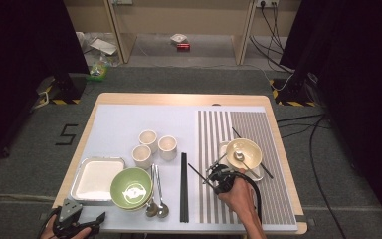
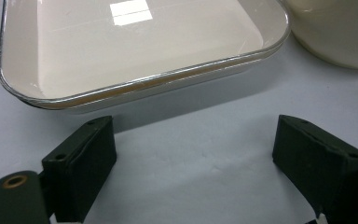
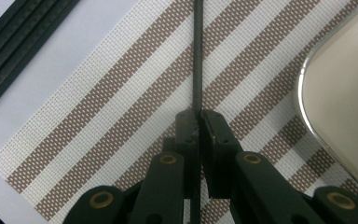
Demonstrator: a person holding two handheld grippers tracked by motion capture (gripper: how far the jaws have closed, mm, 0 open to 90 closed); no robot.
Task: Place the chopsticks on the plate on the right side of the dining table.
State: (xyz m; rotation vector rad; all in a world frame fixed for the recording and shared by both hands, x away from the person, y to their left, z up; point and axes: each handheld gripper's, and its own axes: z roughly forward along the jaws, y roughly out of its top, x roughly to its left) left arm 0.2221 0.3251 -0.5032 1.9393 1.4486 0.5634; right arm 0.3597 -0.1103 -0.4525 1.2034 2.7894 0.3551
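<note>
**Right gripper view: jaws clamped on one black chopstick over the striped mat**

Right gripper view shows the right gripper (image 3: 198, 122) with its two black jaws pressed together on a thin black chopstick (image 3: 197, 70), which runs straight up from the jaw tips across the brown-and-white striped placemat (image 3: 121, 116). Just to the right lies the rounded corner of a cream tray (image 3: 345, 107); at upper left, more black chopsticks (image 3: 14, 51) lie on the pale table cover.

From the high view, the right gripper (image 1: 215, 175) sits on the near part of the striped placemat (image 1: 273, 199), the held chopstick (image 1: 197, 172) slanting away to its left. Just beyond stands a cream bowl (image 1: 244, 153) with a spoon (image 1: 239, 156) inside.

At the near left corner, the left gripper (image 1: 99, 218) rests with its jaws spread wide and nothing between them; in the left gripper view (image 2: 196, 154) they face the near rim of a white rectangular dish (image 2: 135, 88).

Farther in lie a green bowl (image 1: 131, 187) with a white emblem inside, too small to read, two metal spoons (image 1: 157, 199), a bundle of black chopsticks (image 1: 183, 186), and three cream cups (image 1: 154, 145).

A black "5" (image 1: 67, 134) is marked on the floor left of the table.
</note>
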